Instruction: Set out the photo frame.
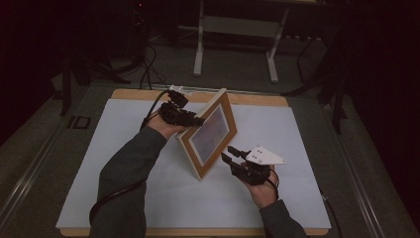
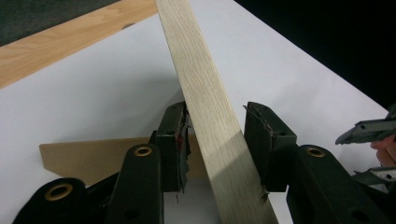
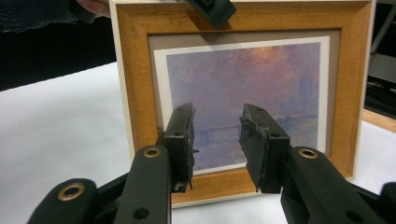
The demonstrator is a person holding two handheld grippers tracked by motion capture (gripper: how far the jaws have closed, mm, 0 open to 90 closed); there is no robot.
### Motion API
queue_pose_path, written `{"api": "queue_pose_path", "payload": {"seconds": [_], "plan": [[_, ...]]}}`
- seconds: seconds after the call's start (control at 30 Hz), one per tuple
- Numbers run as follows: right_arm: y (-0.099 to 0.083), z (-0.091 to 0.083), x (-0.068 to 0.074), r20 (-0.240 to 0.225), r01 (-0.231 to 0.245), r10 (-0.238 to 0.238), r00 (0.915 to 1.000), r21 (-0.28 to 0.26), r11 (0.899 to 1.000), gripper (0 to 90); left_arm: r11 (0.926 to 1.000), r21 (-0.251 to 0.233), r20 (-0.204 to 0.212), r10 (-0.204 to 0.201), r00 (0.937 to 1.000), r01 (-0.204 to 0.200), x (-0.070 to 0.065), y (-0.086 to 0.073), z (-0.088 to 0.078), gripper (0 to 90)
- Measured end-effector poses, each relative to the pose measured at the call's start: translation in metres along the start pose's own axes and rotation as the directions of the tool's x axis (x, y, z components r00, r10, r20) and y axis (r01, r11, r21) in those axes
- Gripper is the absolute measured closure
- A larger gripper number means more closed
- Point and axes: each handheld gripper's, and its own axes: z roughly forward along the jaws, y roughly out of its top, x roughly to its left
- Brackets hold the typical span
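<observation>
Standing a wooden-framed picture (image 1: 210, 133) on the white board (image 1: 124, 148), steadied at its top edge by the left gripper (image 1: 190, 120).

Seen through the left gripper view, the jaws straddle the pale side of the frame (image 2: 212, 116), one pad touching, the other showing a gap, so the pinch looks loose; if it slackens, the tilted frame could tip flat or slide on its lower corner. Its brown cardboard easel back (image 2: 93, 156) appears there behind the jaws. From the right gripper view comes the hazy purple print (image 3: 243, 93); the right gripper (image 3: 217, 140) hangs spread and empty before it, near but apart, and could knock the glass if pushed forward.
</observation>
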Motion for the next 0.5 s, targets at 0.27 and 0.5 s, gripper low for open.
{"api": "queue_pose_path", "payload": {"seconds": [0.27, 0.5], "plan": [[-0.001, 0.001, 0.000, -0.004, -0.002, 0.002, 1.0000, 0.005, 1.000, 63.7, 0.9996, -0.029, 0.021, -0.002, 0.9998, 0.003, 0.003, -0.003, -0.001, 61.2], [-0.001, 0.001, 0.000, -0.002, -0.001, 0.001, 1.0000, 0.004, 1.000, 63.3, 0.9891, -0.132, 0.025, -0.062, 0.9978, 0.064, 0.002, -0.011, -0.010, 49.3]]}}
